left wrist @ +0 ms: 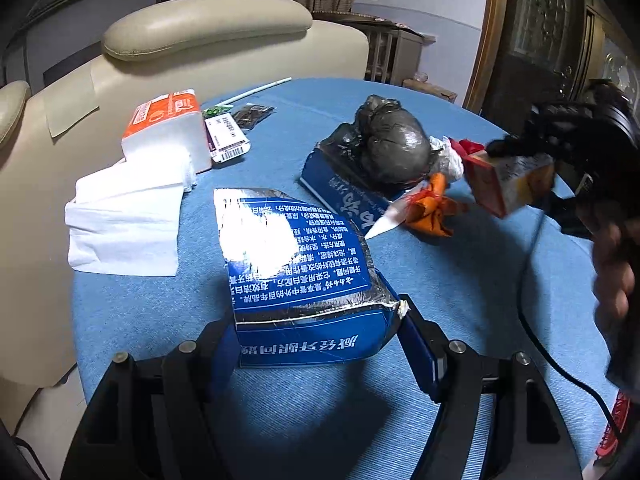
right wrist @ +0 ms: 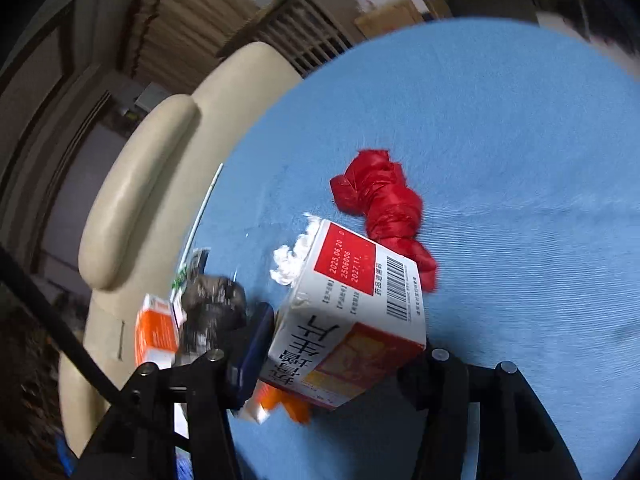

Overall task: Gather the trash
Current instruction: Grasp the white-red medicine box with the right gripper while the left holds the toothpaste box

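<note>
Left gripper (left wrist: 316, 344) closed tight on a blue box (left wrist: 304, 280), low on the blue table (left wrist: 460, 280). Right gripper (right wrist: 340, 364) clamped on a small white and red box (right wrist: 352, 312), up in the air above the table. Red bag (right wrist: 384, 208) lying just past it.

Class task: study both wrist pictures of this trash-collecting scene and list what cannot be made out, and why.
- Black bag contents: left wrist view, opaque plastic.
- Red-and-white carton underside: right wrist view, faces away.
- Orange scrap: right wrist view, blurred and partly behind the carton.
- Blue box print: left wrist view, glare washes part out.
</note>
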